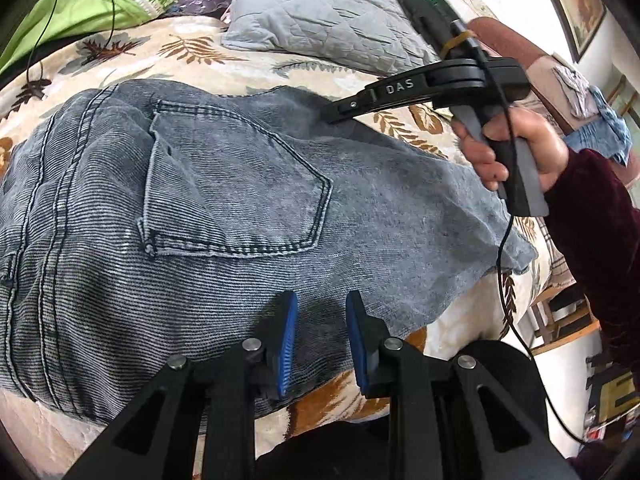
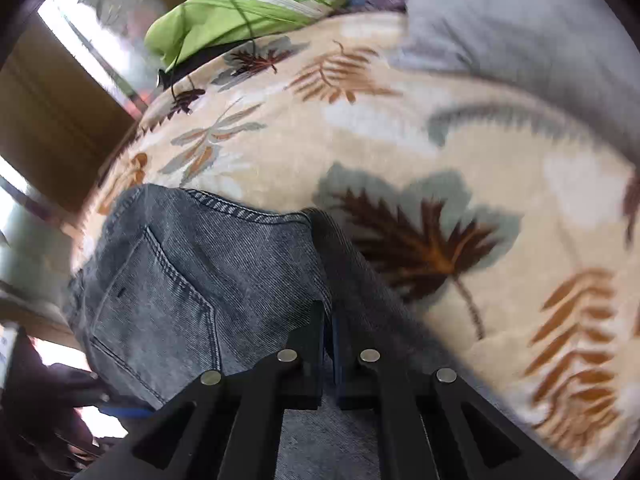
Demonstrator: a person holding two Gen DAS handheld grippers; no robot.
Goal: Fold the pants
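A bed covered by a cream leaf-print blanket (image 1: 192, 52) fills both views. On the blanket lie the grey-blue jeans (image 1: 168, 208), back side up with one back pocket (image 1: 236, 196) showing; they spread from the blanket's near edge toward its middle. Beyond the jeans, at the far side of the blanket, sits a grey quilted pillow (image 1: 320, 16), and left of that pillow a green bundle of bedding (image 1: 80, 8) with a thin black cable trailing over it.

The right gripper (image 2: 329, 320) points steeply down at the jeans, its jaws pressed together with a ridge of denim rising between them; in the left wrist view its tip meets the far edge of the jeans, held by a hand (image 1: 516, 156) in a dark red sleeve.

The left gripper (image 1: 322, 320) hovers over the near edge of the jeans, its blue pads (image 1: 286, 344) a narrow gap apart, with nothing pinched between them.
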